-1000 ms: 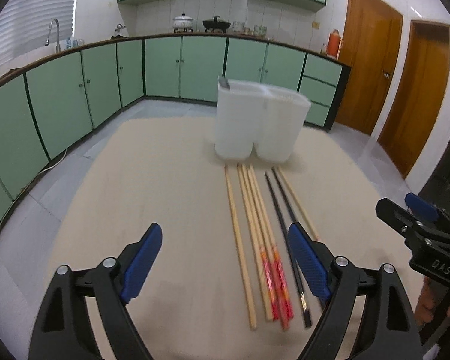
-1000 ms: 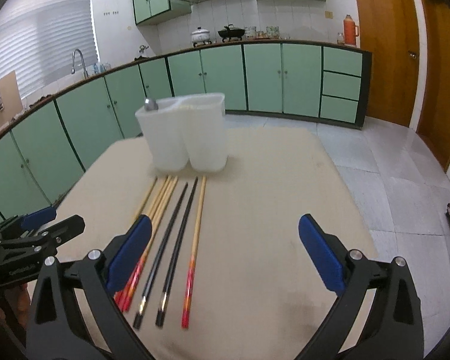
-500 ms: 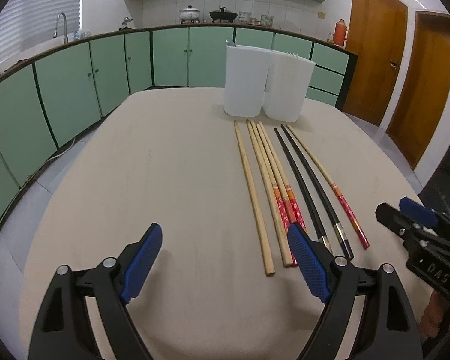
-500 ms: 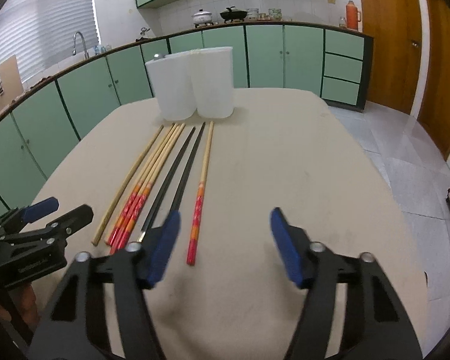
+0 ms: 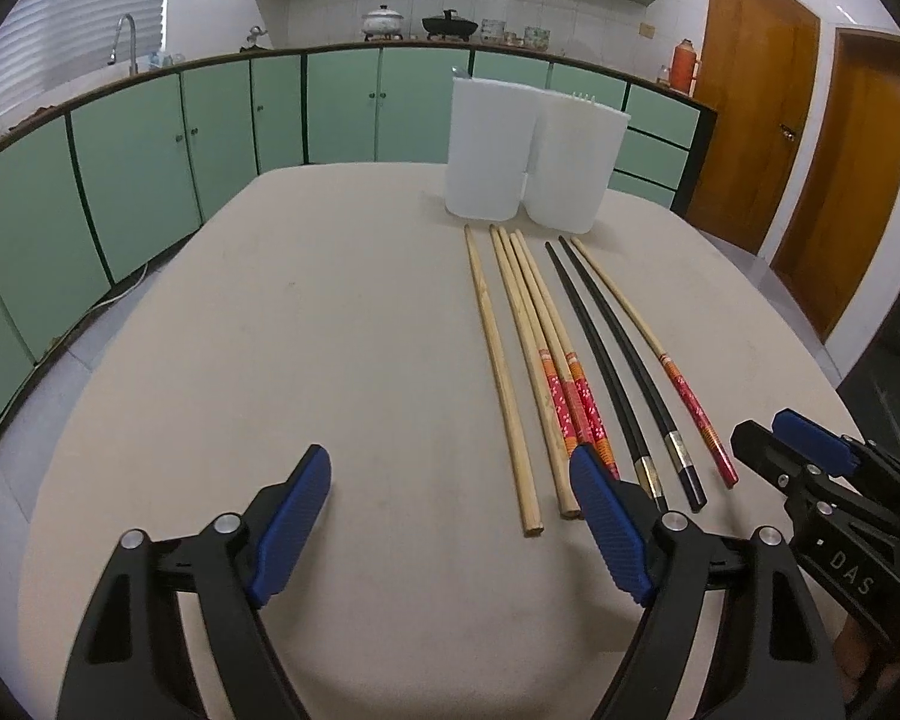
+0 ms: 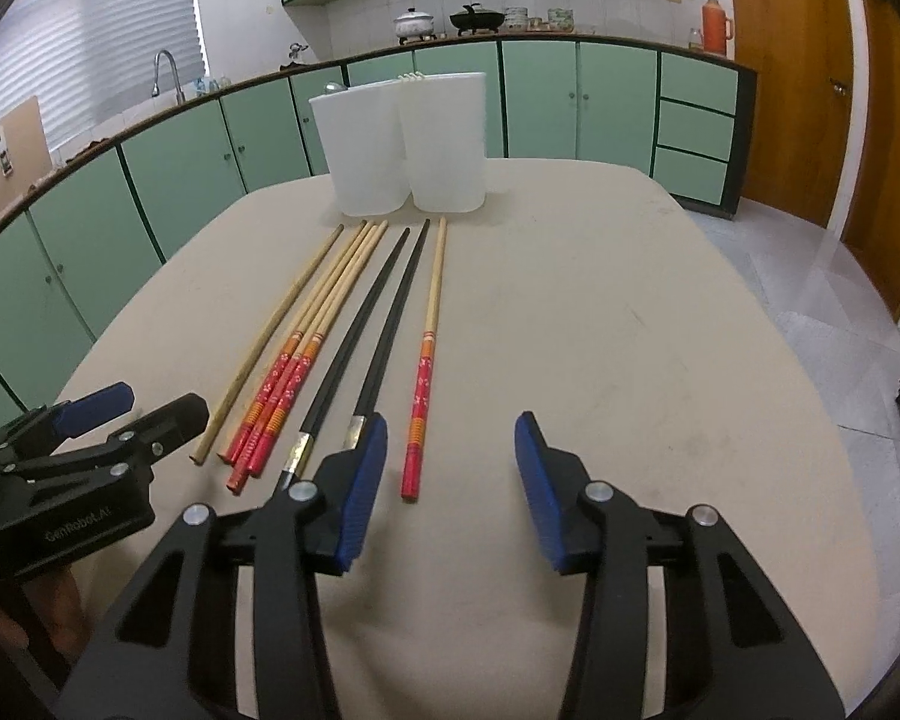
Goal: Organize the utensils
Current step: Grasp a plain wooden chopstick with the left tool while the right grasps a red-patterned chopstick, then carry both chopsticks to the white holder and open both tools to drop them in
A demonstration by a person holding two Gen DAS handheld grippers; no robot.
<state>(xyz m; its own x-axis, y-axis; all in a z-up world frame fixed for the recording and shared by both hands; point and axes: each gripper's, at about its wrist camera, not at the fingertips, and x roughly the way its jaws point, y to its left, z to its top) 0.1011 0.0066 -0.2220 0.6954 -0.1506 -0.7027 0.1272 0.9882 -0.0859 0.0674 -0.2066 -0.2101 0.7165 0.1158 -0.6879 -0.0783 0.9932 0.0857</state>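
Note:
Several chopsticks lie side by side on the beige table [image 5: 306,324]: a plain wooden one [image 5: 501,372], a bundle with red-patterned ends [image 5: 561,384], a black pair [image 5: 621,372] and a single red-ended one [image 5: 660,354], which also shows in the right wrist view [image 6: 424,360]. A white two-compartment holder [image 5: 531,156] stands behind them, with a spoon tip and fork tines just above its rim. My left gripper [image 5: 450,522] is open and empty, left of the chopstick ends. My right gripper [image 6: 450,480] is open and empty, its left finger beside the red-ended chopstick.
Green kitchen cabinets and a counter with a sink [image 5: 126,54] curve around the back and left. Wooden doors [image 5: 750,138] stand at the right. The table's edge drops to a tiled floor [image 6: 828,300] on the right.
Both grippers have lowered and levelled toward the table near the chopstick ends. My right gripper's jaws have narrowed somewhat but stay open.

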